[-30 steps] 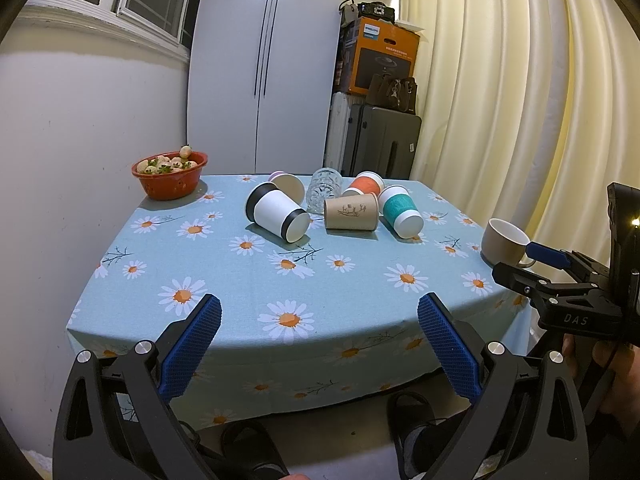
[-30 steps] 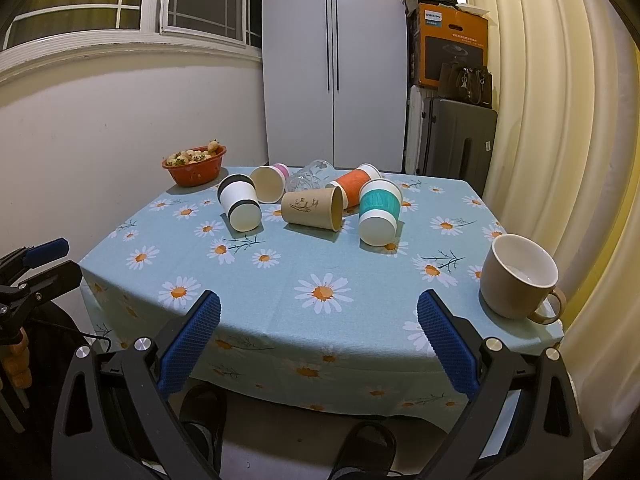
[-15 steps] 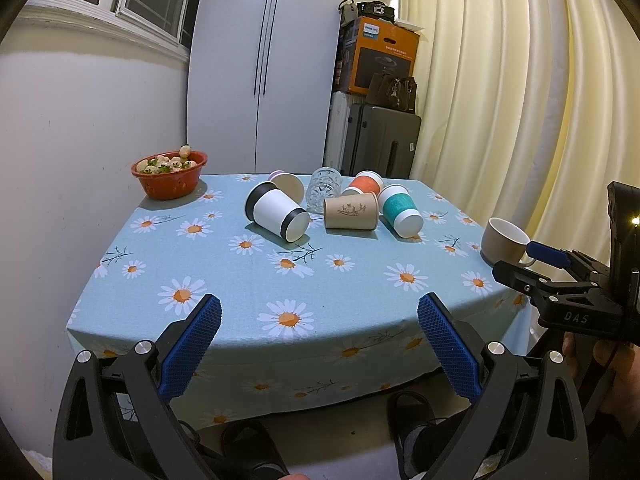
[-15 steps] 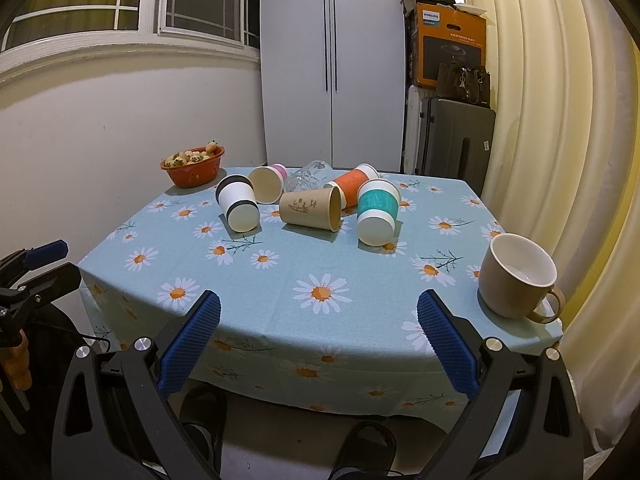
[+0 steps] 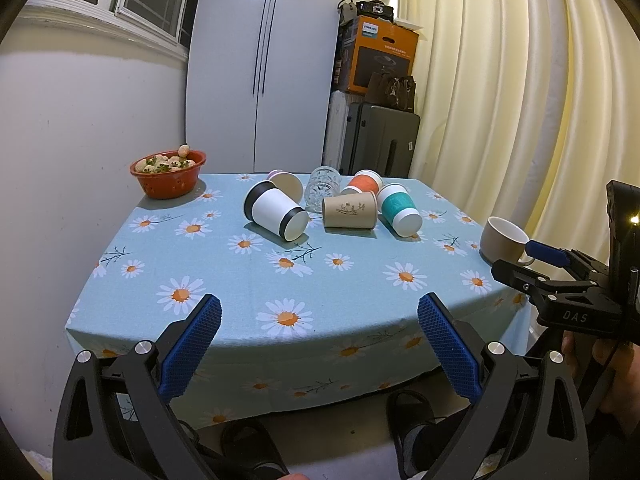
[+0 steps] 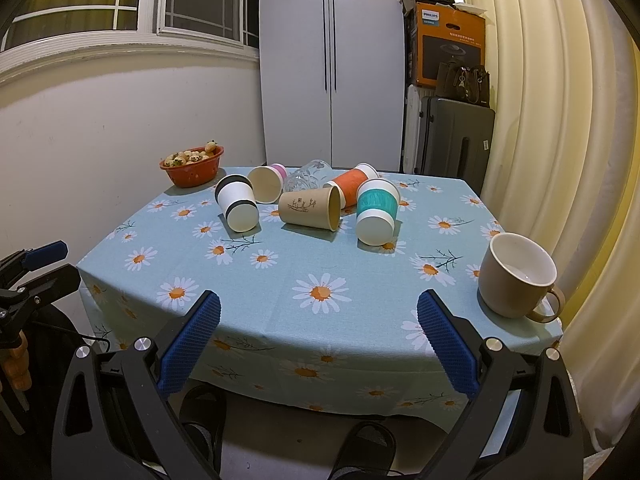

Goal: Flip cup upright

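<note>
Nothing is in hand yet: both claws hang short of the near edge of the desk [image 6: 280, 280], wide apart and empty, the left claw [image 5: 318, 322] and the right claw [image 6: 319, 320] alike. The cups lie tipped over in a cluster toward the far side: a white one with black bands [image 5: 276, 216], a brown one [image 5: 350, 210], a teal one [image 5: 398, 208], an orange one [image 5: 362, 182], a pink-rimmed one [image 5: 286, 184] and a clear glass [image 5: 322, 190]. Only the mug [image 6: 516, 276] at the right corner stands upright. I'd say this is the approach; next, one claw must reach in, straddle a cup's side and tip it up without knocking its neighbours
</note>
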### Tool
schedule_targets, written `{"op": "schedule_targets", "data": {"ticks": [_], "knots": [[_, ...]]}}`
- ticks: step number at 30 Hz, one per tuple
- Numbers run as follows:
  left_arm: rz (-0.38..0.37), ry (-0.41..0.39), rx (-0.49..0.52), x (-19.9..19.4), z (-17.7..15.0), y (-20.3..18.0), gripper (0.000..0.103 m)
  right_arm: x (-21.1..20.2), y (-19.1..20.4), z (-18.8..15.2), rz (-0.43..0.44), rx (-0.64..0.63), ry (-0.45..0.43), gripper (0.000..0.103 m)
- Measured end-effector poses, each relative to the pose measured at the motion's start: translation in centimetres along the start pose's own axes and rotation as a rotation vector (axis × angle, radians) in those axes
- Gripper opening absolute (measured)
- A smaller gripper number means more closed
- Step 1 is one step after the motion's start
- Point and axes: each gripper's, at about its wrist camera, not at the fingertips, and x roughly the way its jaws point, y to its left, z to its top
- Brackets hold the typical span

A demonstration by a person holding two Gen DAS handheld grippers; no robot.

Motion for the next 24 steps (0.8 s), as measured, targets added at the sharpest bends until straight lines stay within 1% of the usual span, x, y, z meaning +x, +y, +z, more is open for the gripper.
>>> {"op": "schedule_targets", "data": {"ticks": [24], "knots": [[-0.008, 0.007, 0.007, 0.00, -0.18, -0.48, 0.096, 0.02, 0.14, -0.21, 0.003, -0.008, 0.005, 0.098]]}}
